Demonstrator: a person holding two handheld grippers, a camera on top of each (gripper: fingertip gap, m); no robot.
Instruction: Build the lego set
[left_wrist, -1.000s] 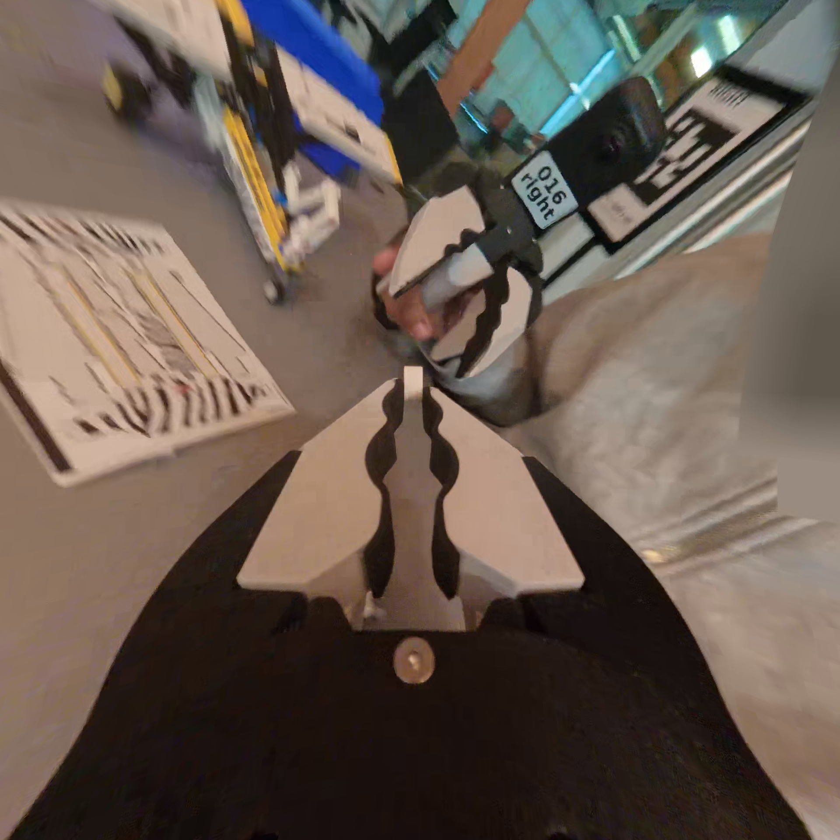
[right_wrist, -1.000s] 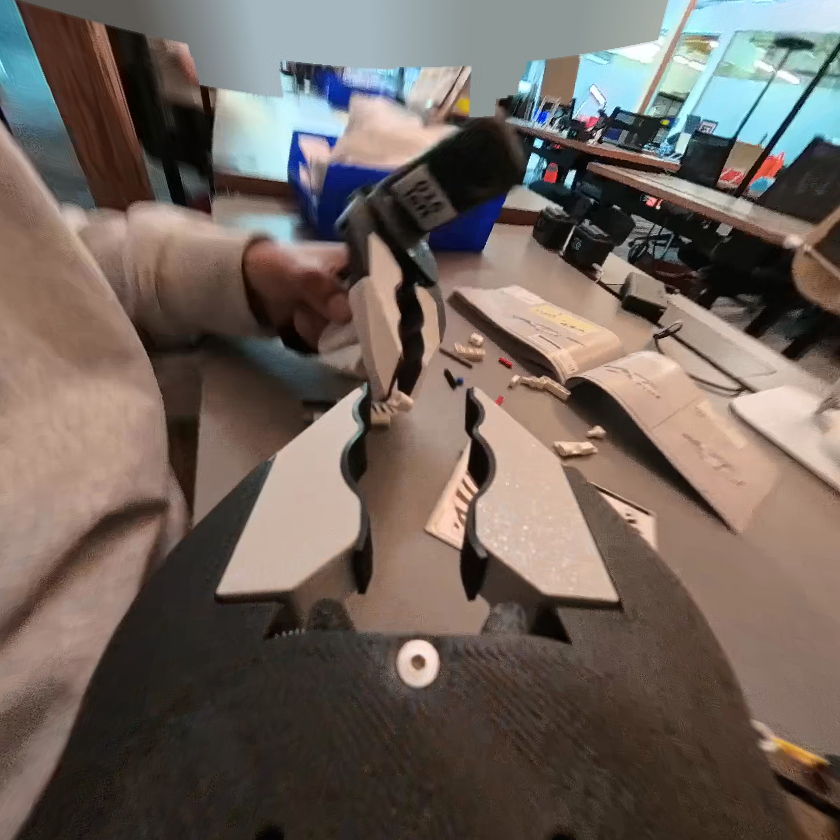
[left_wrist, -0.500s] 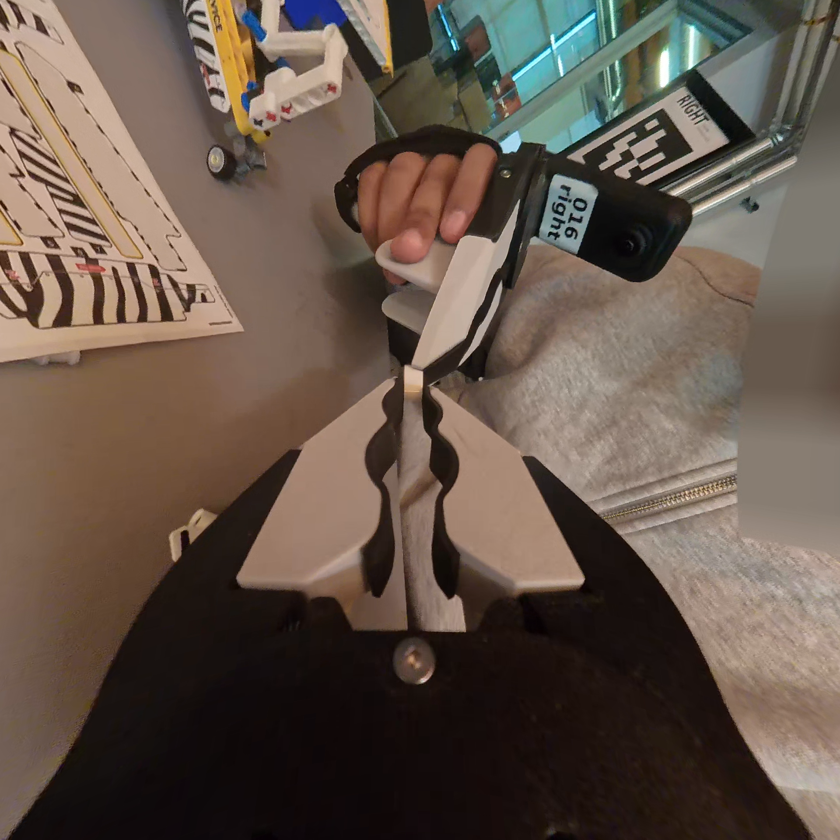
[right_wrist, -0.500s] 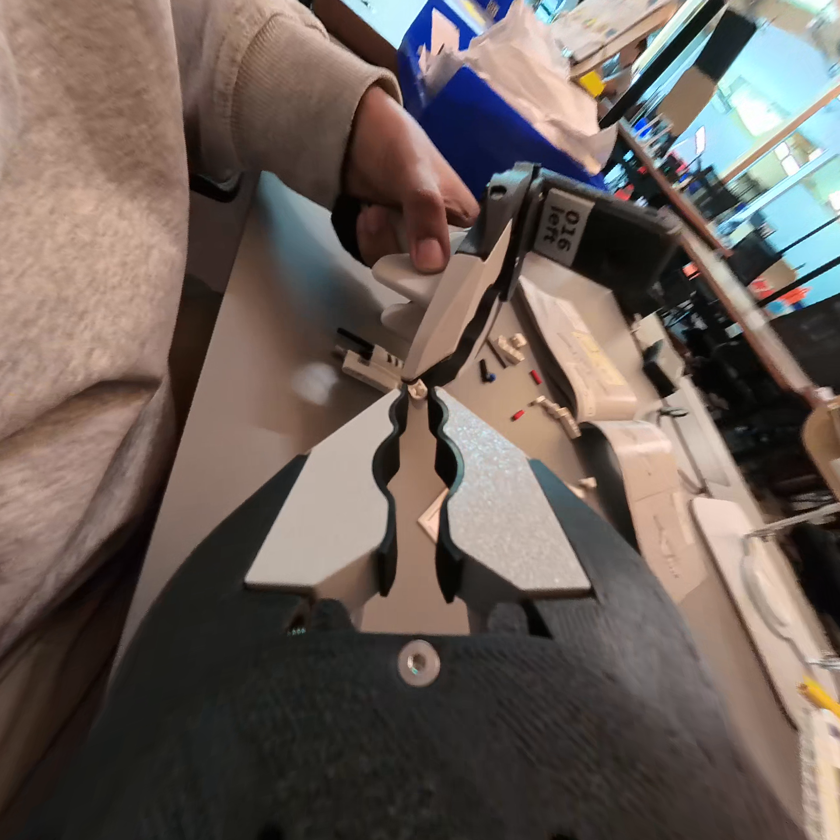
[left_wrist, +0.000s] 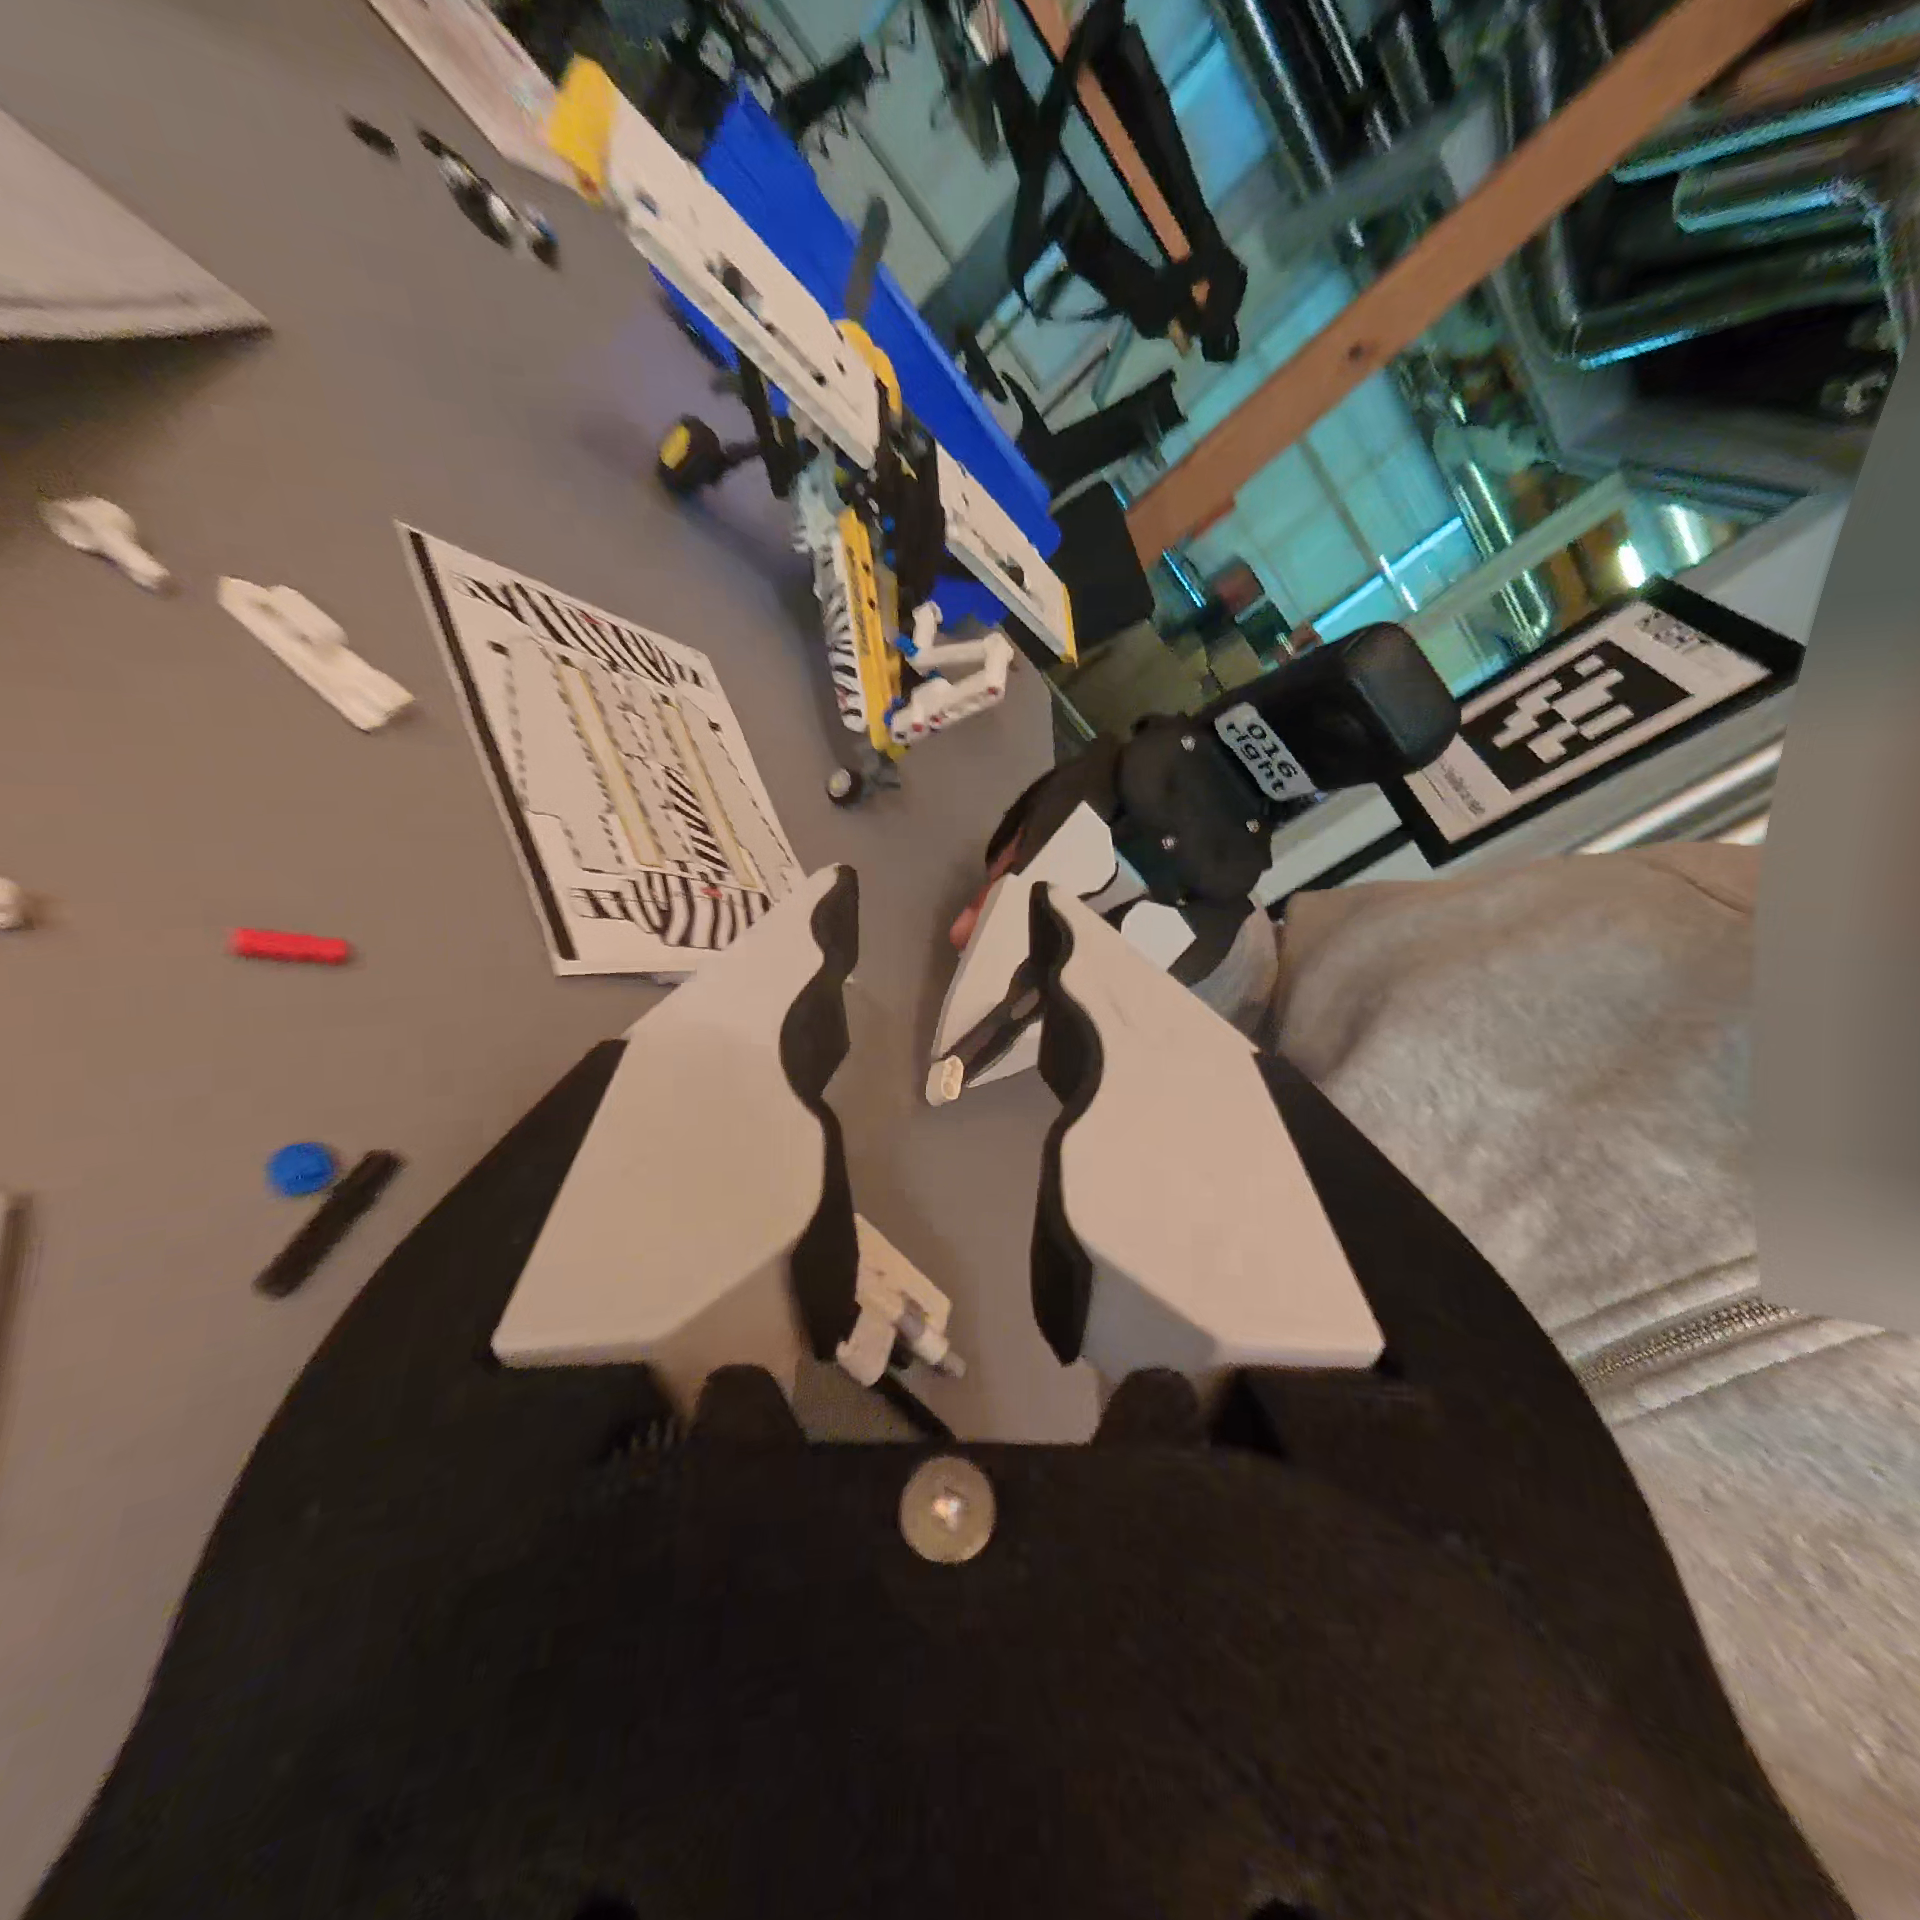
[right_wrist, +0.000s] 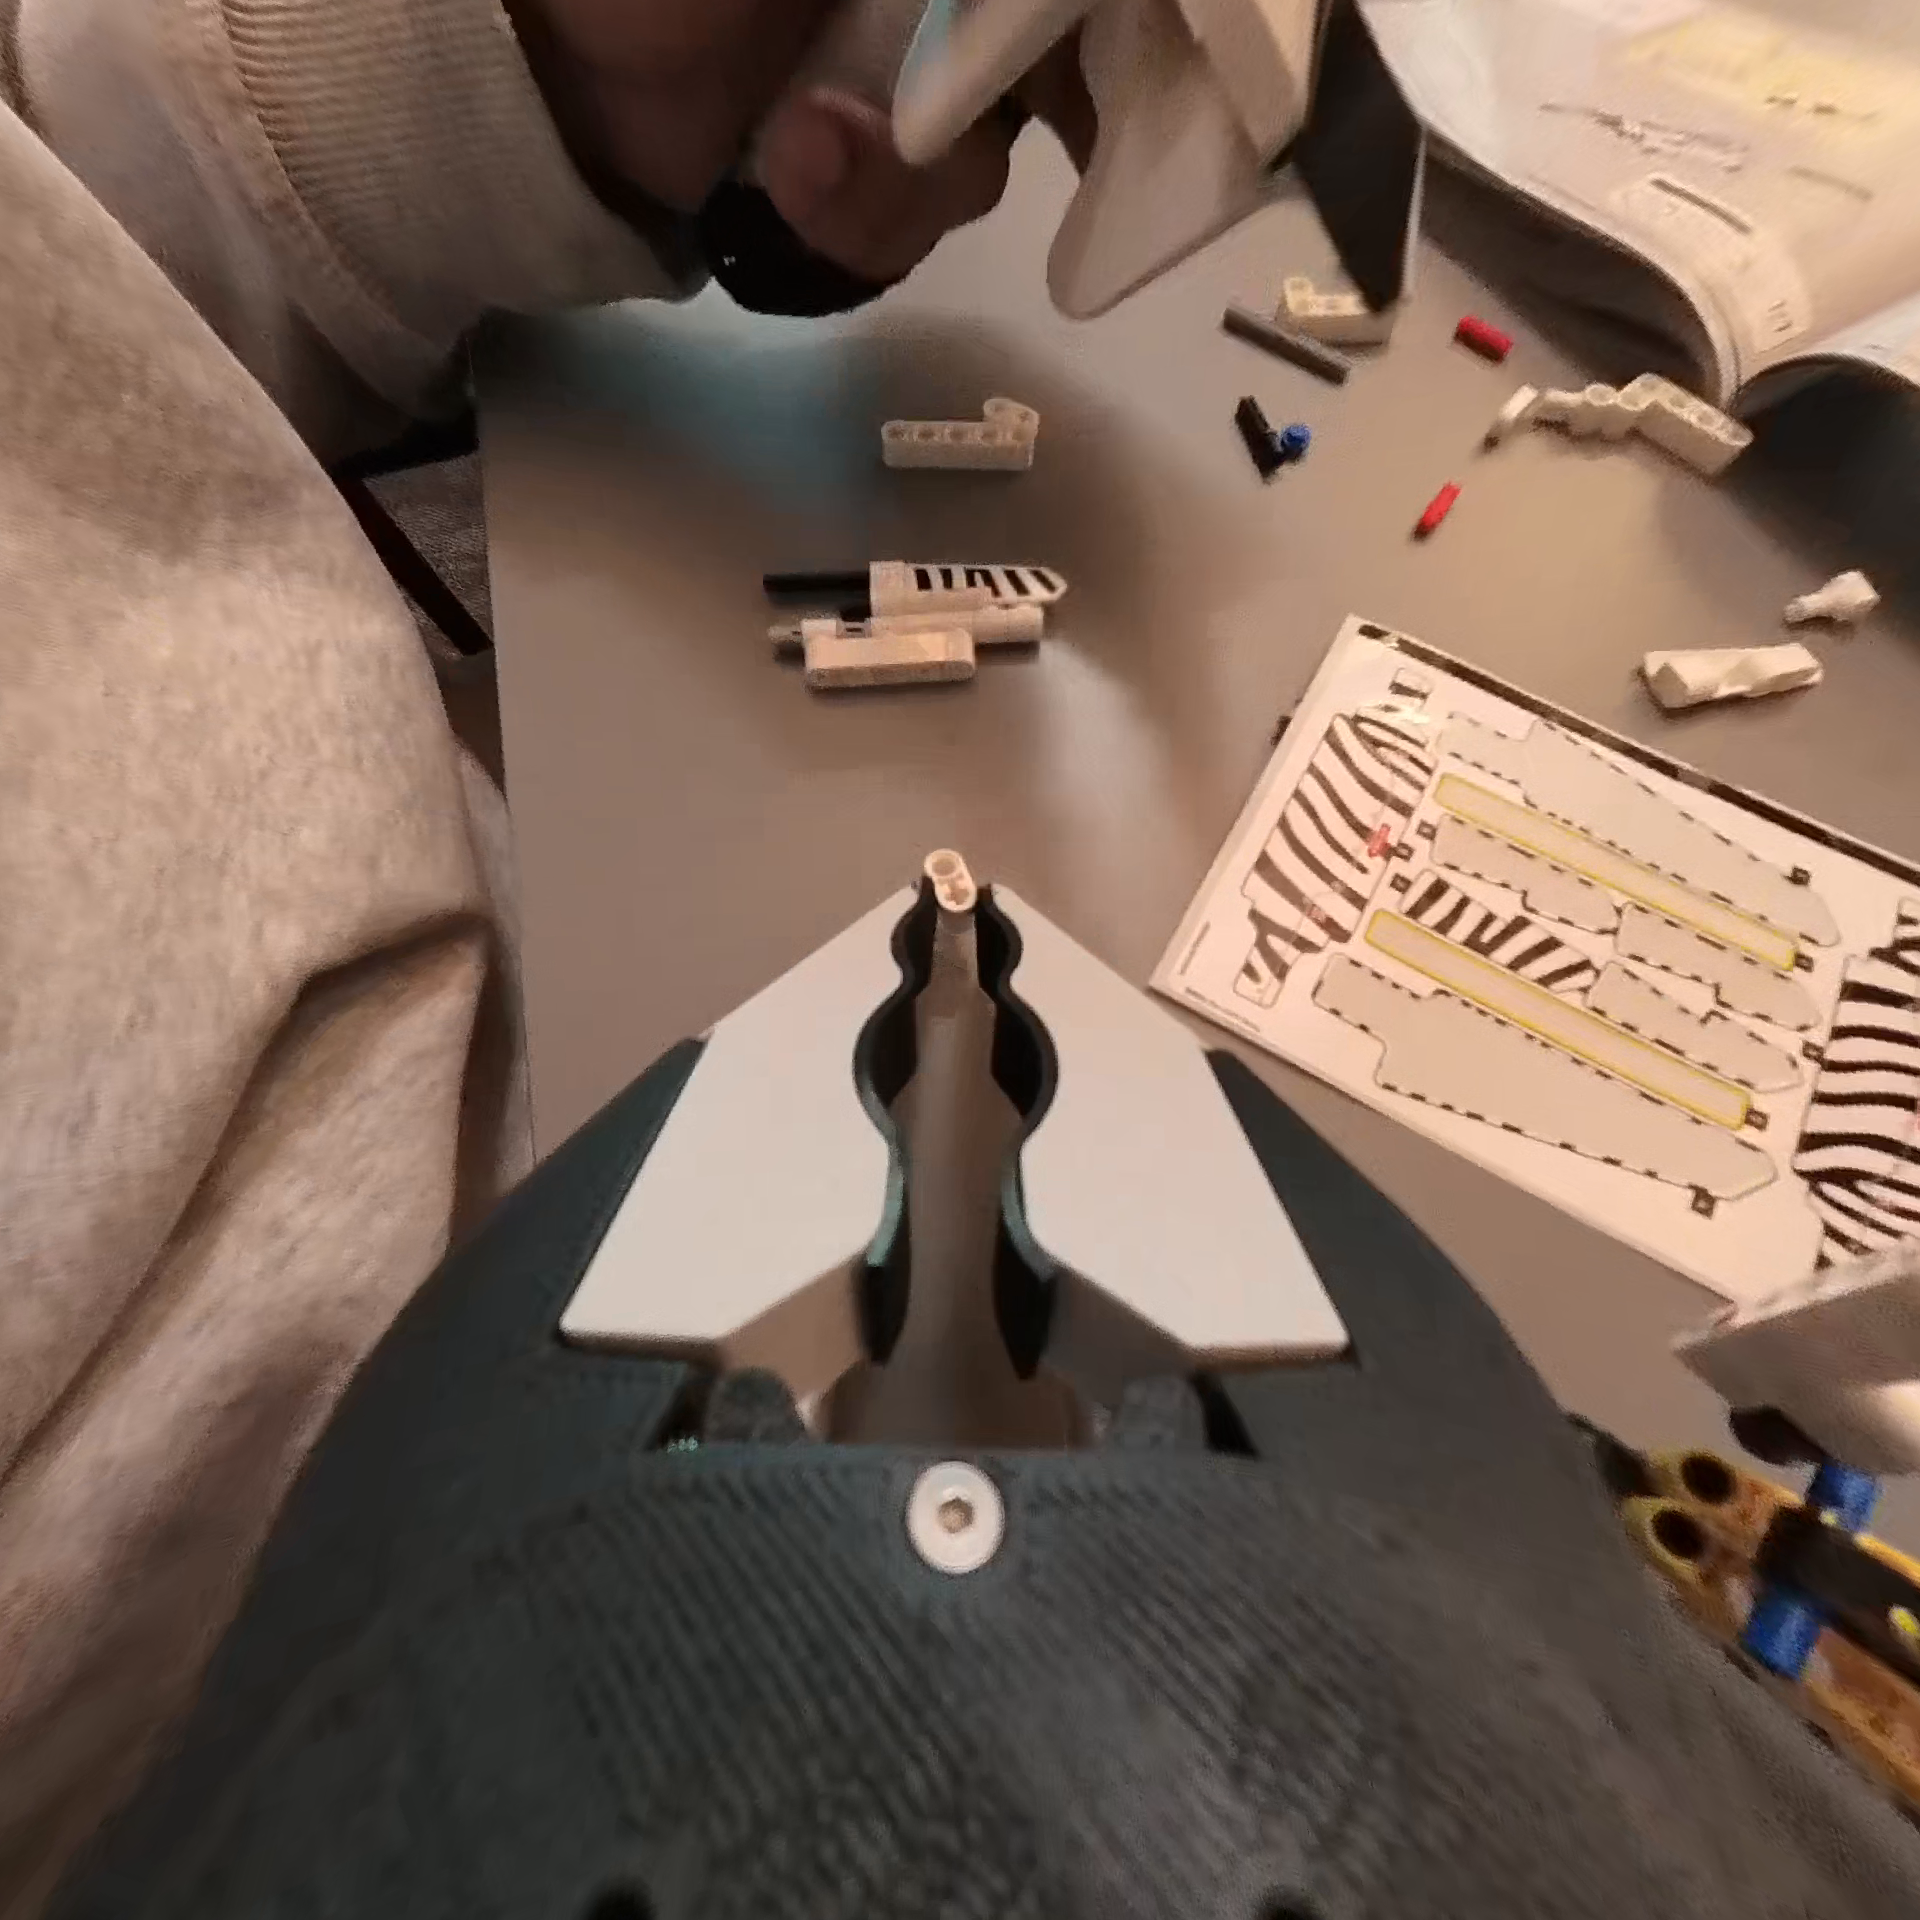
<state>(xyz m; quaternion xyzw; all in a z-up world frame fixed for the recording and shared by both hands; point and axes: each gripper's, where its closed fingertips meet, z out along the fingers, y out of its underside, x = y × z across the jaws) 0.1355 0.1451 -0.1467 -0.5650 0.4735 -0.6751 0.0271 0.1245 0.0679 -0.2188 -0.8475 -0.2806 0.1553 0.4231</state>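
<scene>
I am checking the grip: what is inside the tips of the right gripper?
A small white Lego piece sits pinched inside the right gripper; only its end shows, the rest is covered.

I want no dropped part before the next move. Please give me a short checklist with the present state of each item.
1. Right gripper shut on small white connector: ok.
2. Left gripper open, nothing held: ok.
3. Striped sub-assembly lying free on table: ok.
4. Sticker sheet apart from the sub-assembly: ok.
5. Connector's depth in the fingertips: cannot tell.

zebra-striped sticker sheet (right_wrist: 1558, 987), grey table (right_wrist: 675, 779) — red pin (left_wrist: 289, 945)
</scene>
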